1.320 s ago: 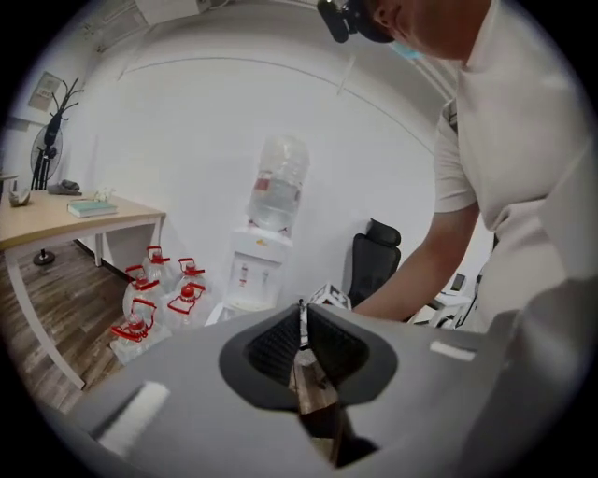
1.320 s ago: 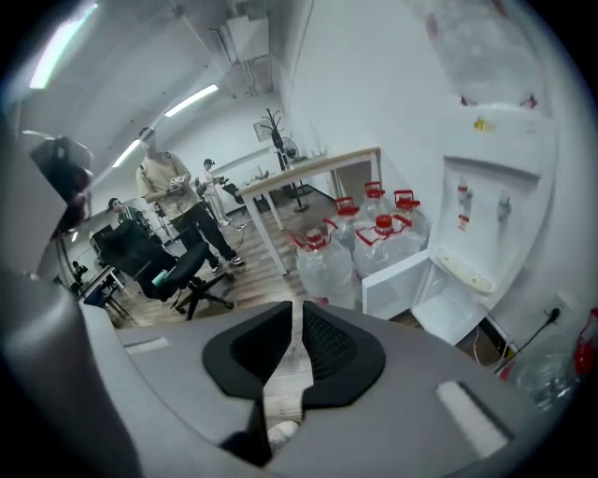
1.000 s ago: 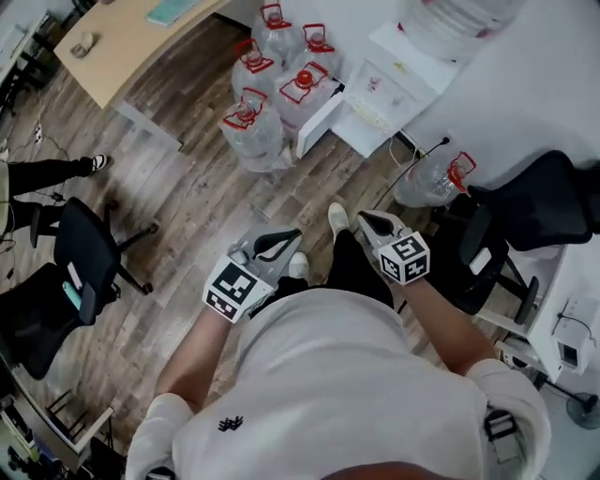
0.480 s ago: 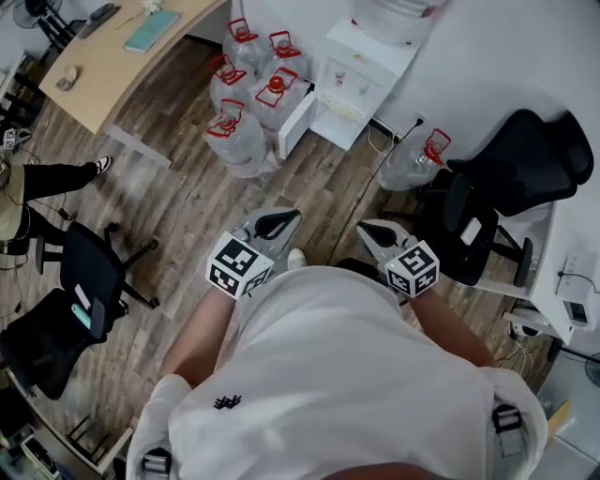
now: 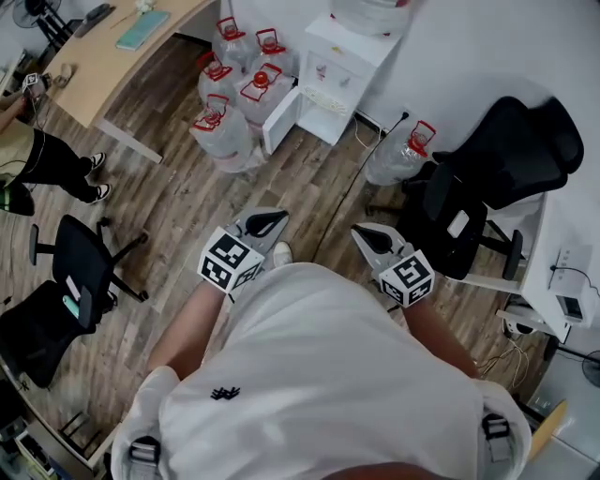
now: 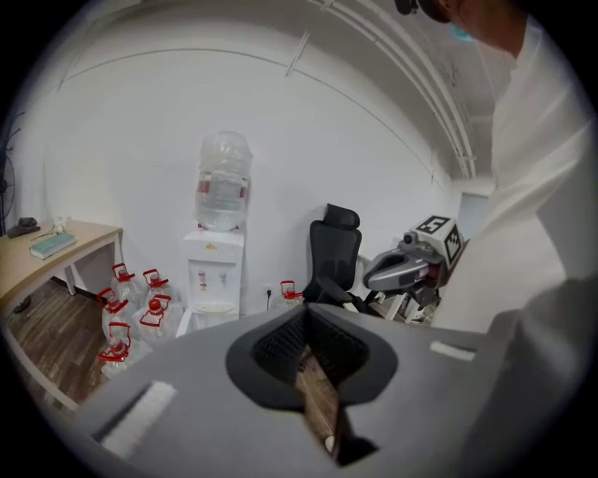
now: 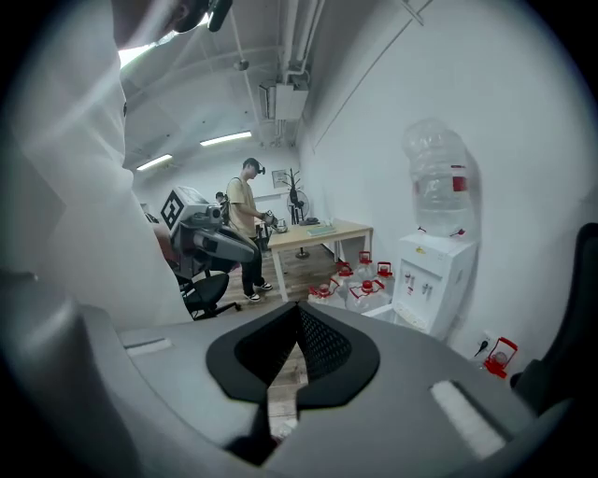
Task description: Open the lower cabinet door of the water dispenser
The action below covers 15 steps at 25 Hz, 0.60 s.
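The white water dispenser [image 5: 330,58] stands against the wall at the top of the head view, with a clear bottle [image 5: 367,13] on top. Its lower cabinet door [image 5: 281,120] hangs swung out to the left. The dispenser [image 6: 212,272] also shows far ahead in the left gripper view, and the dispenser [image 7: 433,278] again in the right gripper view. My left gripper [image 5: 277,218] and right gripper [image 5: 357,231] are held in front of the body, well short of the dispenser. Both are shut and hold nothing. The left gripper [image 6: 305,314] and right gripper [image 7: 297,308] show their tips together.
Several red-capped water jugs [image 5: 232,94] crowd the floor left of the dispenser, and one more jug [image 5: 398,155] lies to its right beside a black office chair [image 5: 492,173]. A wooden desk [image 5: 103,56], another chair [image 5: 77,272] and a person's legs [image 5: 52,159] are at the left.
The dispenser and jugs have slid up and left in the head view and look farther off. Both grippers stay shut and have shifted a little before the body. A person's legs have come in at the left.
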Available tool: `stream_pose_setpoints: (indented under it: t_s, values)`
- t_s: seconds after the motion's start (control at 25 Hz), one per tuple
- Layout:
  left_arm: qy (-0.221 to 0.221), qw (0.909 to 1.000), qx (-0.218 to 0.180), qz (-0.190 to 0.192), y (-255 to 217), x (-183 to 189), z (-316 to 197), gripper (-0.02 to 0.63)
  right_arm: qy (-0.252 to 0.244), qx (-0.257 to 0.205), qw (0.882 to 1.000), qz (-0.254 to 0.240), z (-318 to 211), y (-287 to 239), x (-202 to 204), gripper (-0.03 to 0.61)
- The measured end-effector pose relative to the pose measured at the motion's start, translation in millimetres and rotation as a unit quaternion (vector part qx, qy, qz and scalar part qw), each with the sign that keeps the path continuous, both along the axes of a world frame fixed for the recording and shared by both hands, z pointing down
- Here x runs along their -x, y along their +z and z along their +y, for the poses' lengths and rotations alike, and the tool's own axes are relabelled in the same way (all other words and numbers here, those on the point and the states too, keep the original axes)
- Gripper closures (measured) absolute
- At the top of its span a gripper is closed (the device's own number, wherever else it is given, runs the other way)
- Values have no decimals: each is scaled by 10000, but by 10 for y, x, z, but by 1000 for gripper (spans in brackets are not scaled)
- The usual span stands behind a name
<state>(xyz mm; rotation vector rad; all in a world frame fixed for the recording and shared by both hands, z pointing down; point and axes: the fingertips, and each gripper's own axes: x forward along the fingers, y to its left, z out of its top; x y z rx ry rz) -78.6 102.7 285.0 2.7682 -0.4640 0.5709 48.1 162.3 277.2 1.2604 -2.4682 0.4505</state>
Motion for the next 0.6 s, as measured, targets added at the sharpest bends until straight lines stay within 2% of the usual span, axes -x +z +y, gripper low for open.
stream_pose_setpoints:
  t_s: [0.16,0.36,0.6]
  values:
    - [184,9998,-103,5,-104,-347,279,558,230,-9,9991,-345,278,-87,-247,577]
    - [229,9997,-121,36,-187,-712,712,558,259,-93,9988,-410,674,-100,-508,577]
    - [107,9999,-26,-28,-105,-866,1213,558,136,-106,9989,-434,1105,-17,-605,577]
